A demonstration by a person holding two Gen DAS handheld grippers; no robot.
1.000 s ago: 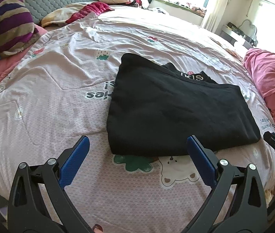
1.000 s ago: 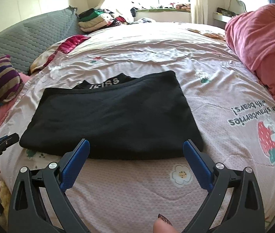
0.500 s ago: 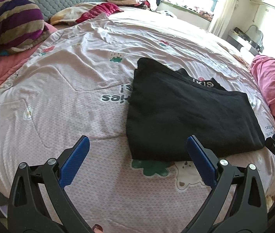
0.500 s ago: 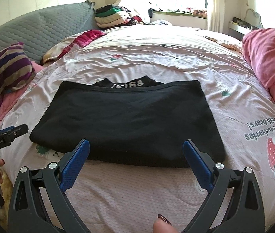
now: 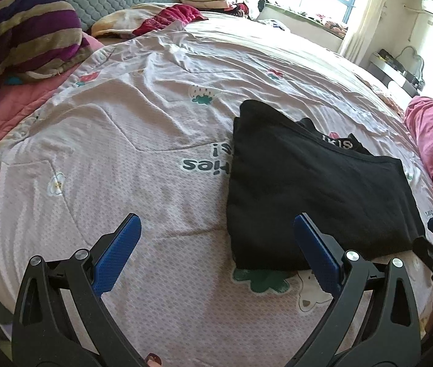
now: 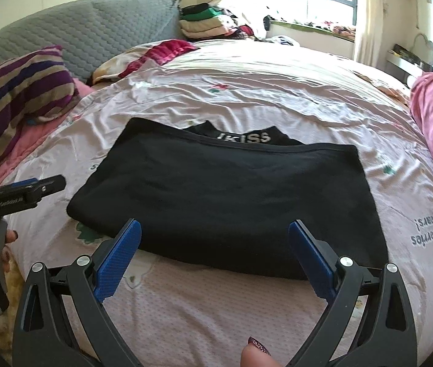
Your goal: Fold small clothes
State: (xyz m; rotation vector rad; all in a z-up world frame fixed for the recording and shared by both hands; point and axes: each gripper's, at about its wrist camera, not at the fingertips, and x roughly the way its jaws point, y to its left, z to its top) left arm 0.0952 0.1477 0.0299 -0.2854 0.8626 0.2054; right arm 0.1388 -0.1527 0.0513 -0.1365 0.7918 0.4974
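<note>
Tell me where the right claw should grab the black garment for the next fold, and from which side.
Probably the near right corner of the black garment, approached from the bed's near edge. The garment lies flat on the quilt, already folded over with its lettered waistband at the far side. The open right claw already faces the near hem, and a corner lets one finger slide under the layers.
</note>
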